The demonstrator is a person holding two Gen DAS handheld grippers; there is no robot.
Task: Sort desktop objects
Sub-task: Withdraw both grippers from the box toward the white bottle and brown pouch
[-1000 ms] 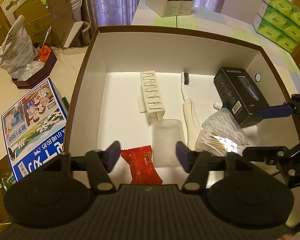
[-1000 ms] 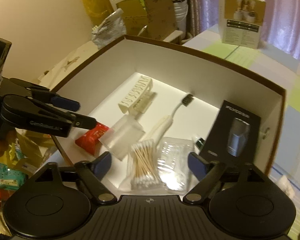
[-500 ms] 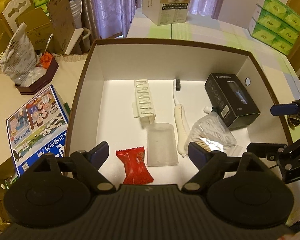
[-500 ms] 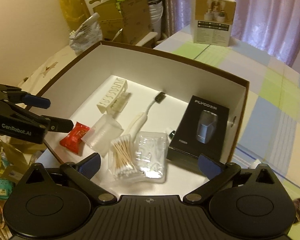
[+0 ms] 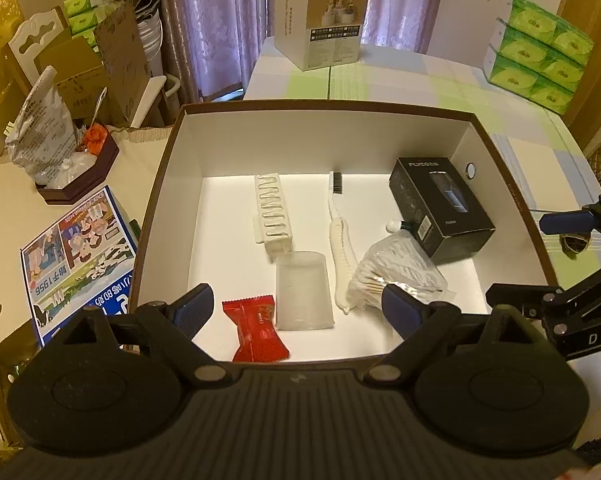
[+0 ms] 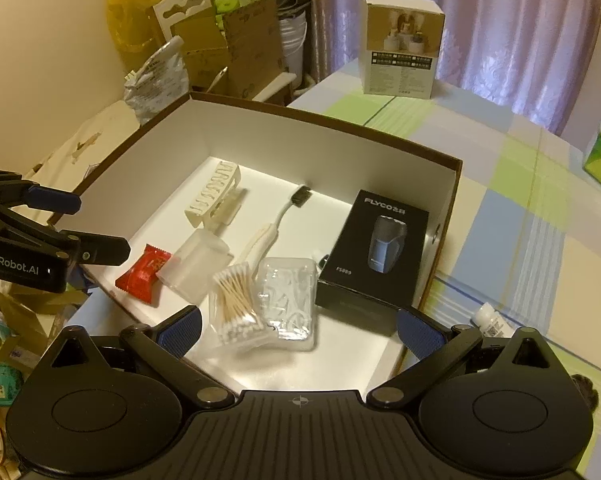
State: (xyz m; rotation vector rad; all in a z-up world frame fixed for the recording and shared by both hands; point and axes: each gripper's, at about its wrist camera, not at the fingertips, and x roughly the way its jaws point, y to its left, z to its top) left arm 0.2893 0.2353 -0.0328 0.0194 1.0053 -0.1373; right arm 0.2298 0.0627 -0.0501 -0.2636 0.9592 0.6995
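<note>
A brown-rimmed white box (image 5: 168, 184) (image 6: 454, 200) holds a cream hair claw (image 5: 271, 216) (image 6: 214, 196), a white toothbrush (image 5: 340, 248) (image 6: 268, 232), a frosted plastic cup (image 5: 304, 290) (image 6: 194, 266), a red snack packet (image 5: 258, 332) (image 6: 142, 274), a bag of cotton swabs (image 5: 396, 272) (image 6: 236, 300), a clear case (image 6: 288, 300) and a black shaver box (image 5: 440, 208) (image 6: 378, 252). My left gripper (image 5: 298, 308) hangs open above the box's near edge, empty. My right gripper (image 6: 298, 326) is open and empty over the near right corner.
A small white bottle (image 6: 490, 320) lies on the checked tablecloth right of the box. A cardboard carton (image 5: 320, 12) stands behind, green tissue packs (image 5: 540, 64) far right. A printed blue box (image 5: 76, 256) and a brown tray (image 5: 80, 176) sit to the left.
Both grippers have pulled back and upward from the box, so more of it shows. Their jaws have widened. The cotton swabs and clear case now lie free on the box floor.
</note>
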